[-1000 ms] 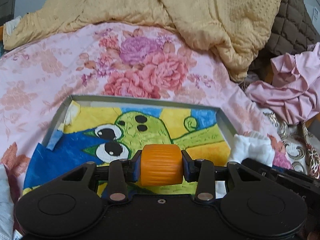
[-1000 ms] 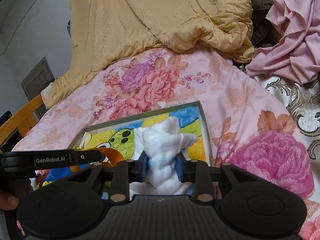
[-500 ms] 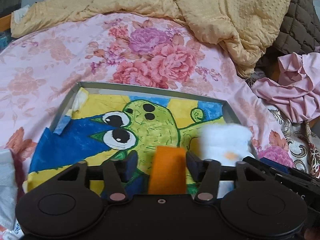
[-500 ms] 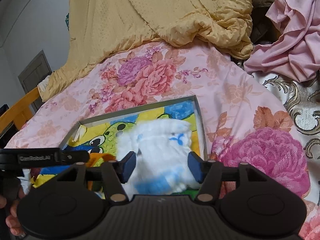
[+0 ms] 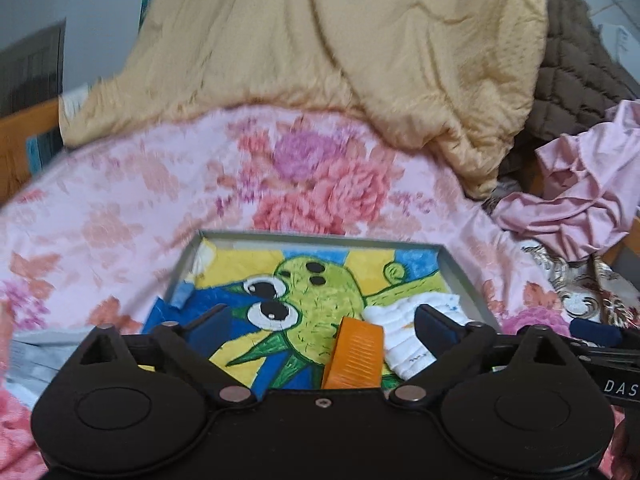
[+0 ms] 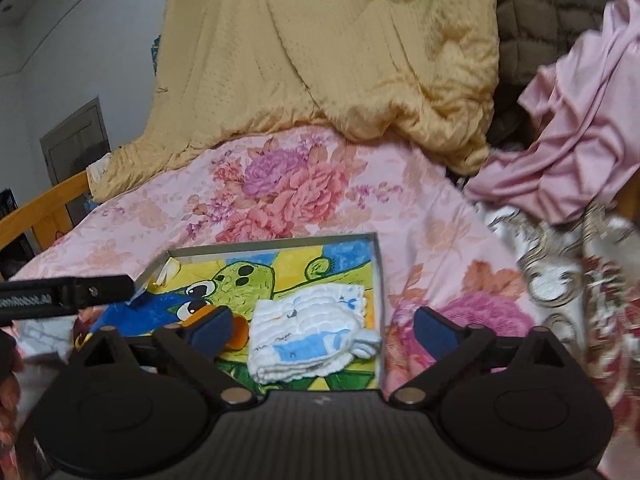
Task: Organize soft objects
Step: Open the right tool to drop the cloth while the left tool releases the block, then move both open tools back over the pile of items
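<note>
Both pairs of tongs stand wide apart over the bed, and their jaws have just been opening; nothing is gripped in either. The left tongs point(image 5: 322, 326) hover above the shallow grey tray point(image 5: 460, 276), whose floor is painted with a green cartoon creature on yellow and blue. Below and between their blue pads lies the orange ribbed piece point(image 5: 354, 354), resting free on the painted floor, tilted a little, touched by neither pad. Just beside it on the right sits the white folded cloth point(image 5: 408, 330), close against the tray's right wall.

From the right tongs point(image 6: 322, 326) the same cloth point(image 6: 310, 336) shows more fully: a crumpled white bundle with blue printed patches, lying inside the tray point(image 6: 376, 280) at its right side, loose between the spread pads. The orange piece point(image 6: 236, 332) peeks out beside the left pad, mostly hidden.

The tray lies on a pink flowered bedspread point(image 5: 120, 208). Behind it a yellow quilt point(image 6: 340, 60) is heaped, with a brown quilted cover point(image 6: 552, 12) and a crumpled pink garment point(image 6: 580, 140) off to the right
</note>
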{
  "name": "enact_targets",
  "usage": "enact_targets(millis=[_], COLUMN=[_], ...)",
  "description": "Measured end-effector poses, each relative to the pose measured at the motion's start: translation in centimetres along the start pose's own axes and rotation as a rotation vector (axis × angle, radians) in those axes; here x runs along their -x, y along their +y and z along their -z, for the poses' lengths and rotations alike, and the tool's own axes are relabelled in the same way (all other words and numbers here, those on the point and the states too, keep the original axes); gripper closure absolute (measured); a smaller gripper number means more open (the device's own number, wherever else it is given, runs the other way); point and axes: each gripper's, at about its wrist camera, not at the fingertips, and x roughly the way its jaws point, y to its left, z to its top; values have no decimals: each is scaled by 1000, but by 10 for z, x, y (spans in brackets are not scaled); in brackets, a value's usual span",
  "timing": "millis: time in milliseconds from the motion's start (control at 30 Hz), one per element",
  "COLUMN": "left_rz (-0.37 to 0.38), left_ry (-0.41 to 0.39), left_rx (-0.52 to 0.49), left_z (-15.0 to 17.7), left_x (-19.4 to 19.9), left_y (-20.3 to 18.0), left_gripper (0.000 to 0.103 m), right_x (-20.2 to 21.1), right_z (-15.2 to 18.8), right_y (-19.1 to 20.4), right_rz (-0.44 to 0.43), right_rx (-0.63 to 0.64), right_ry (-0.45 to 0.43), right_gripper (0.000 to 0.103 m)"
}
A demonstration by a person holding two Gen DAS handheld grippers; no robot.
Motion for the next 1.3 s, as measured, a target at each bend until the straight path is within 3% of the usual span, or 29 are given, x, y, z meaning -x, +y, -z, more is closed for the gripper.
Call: enact_targets(millis=[367,800,1100,1300], left_rz=[65,103,94,76], left_ry=[-90,-116,-81,-51], left_rx=[-49,-92,-59,-55], left_z=[32,87,124,143], left_x=[87,165,198,205], left_y=[-14,4,28,35], left_gripper=[1,1,1,1], right_x=[87,171,195,187], right_z=[15,71,96,103], right_y=[10,44,65,74], right_rz=[45,78,147,152], right_rx=[40,26,61,113], right_ry=[-99,-104,-77,6], right_gripper=[0,0,0,0])
